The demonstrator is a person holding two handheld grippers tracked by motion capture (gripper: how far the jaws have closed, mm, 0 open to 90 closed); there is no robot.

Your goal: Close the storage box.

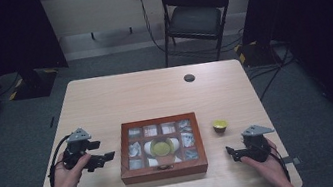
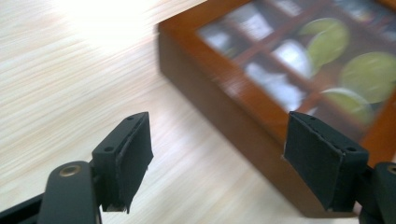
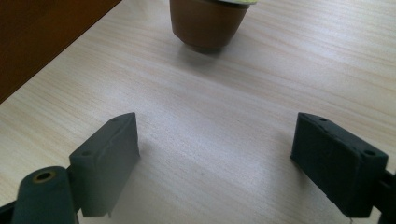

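Pale wooden table (image 1: 154, 90), seen from above. At centre, slightly toward six o'clock, a brown wooden box (image 1: 164, 169) with a glass grid lid, closed. At nine o'clock of the box, just beside it, left tool (image 1: 107, 157), jaws wide apart, gripping nothing. At four o'clock, right tool (image 1: 229, 153), likewise spread and empty. At three o'clock, near the box, a small brown capsule (image 1: 219, 125) with yellow-green top.

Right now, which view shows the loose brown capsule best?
The high view: the brown capsule shows whole, yellow-green top up, standing on the table right of the wooden box and apart from it. The right gripper view shows its brown body close up, with the top cropped. The left gripper view looks at the box instead.
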